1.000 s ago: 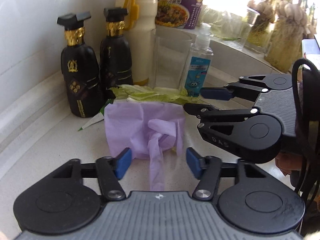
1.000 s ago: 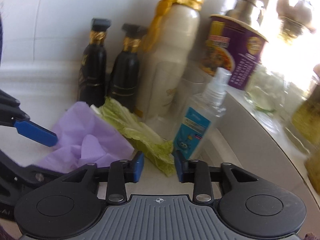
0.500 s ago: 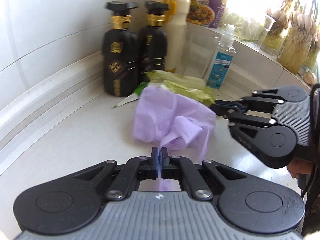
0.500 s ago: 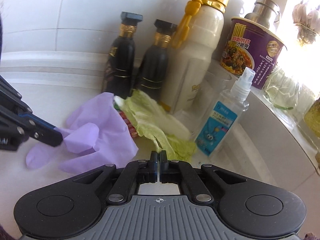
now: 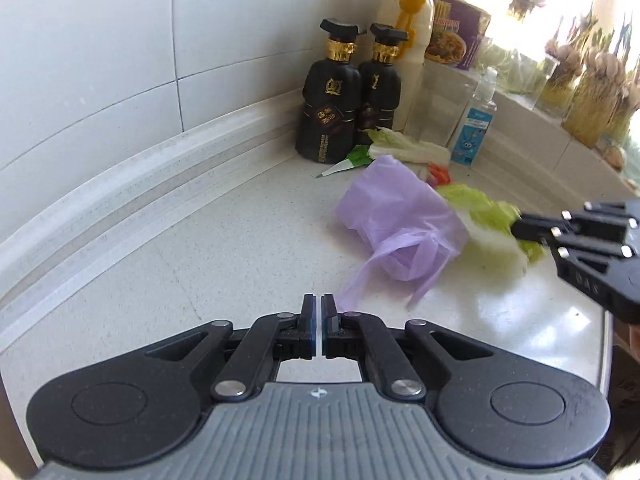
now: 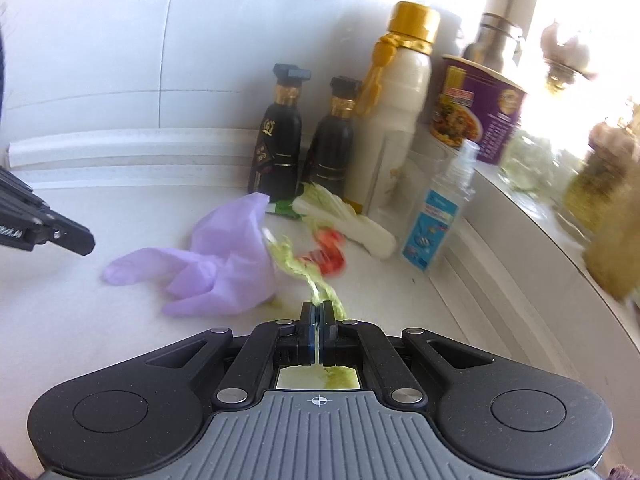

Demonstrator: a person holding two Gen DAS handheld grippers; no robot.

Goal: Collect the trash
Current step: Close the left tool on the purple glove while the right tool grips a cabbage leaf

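A purple glove (image 5: pixel 400 224) lies crumpled on the white counter; it also shows in the right wrist view (image 6: pixel 224 264). My left gripper (image 5: pixel 319 308) is shut and holds nothing; one glove finger ends just right of its tips. My right gripper (image 6: pixel 317 312) is shut on a green cabbage leaf (image 6: pixel 304 268) and lifts it beside the glove. It enters the left wrist view from the right (image 5: pixel 524 230), with the leaf (image 5: pixel 488 216) in it. A white cabbage stalk (image 6: pixel 348 220), a red wrapper (image 6: pixel 328 252) and a green wrapper (image 5: pixel 352 158) lie behind.
Two black bottles (image 5: pixel 332 112), a tall cream bottle (image 6: pixel 396 120), a clear glass (image 5: pixel 440 112), a small sanitizer bottle (image 6: pixel 440 208) and a purple noodle cup (image 6: pixel 476 112) stand against the tiled wall. A raised ledge (image 5: pixel 540 152) with jars of plants runs along the right.
My left gripper pulled back and the glove slipped out of its shut jaws. My right gripper, shut on the cabbage leaf, pulled it back and up from the pile, uncovering the red wrapper.
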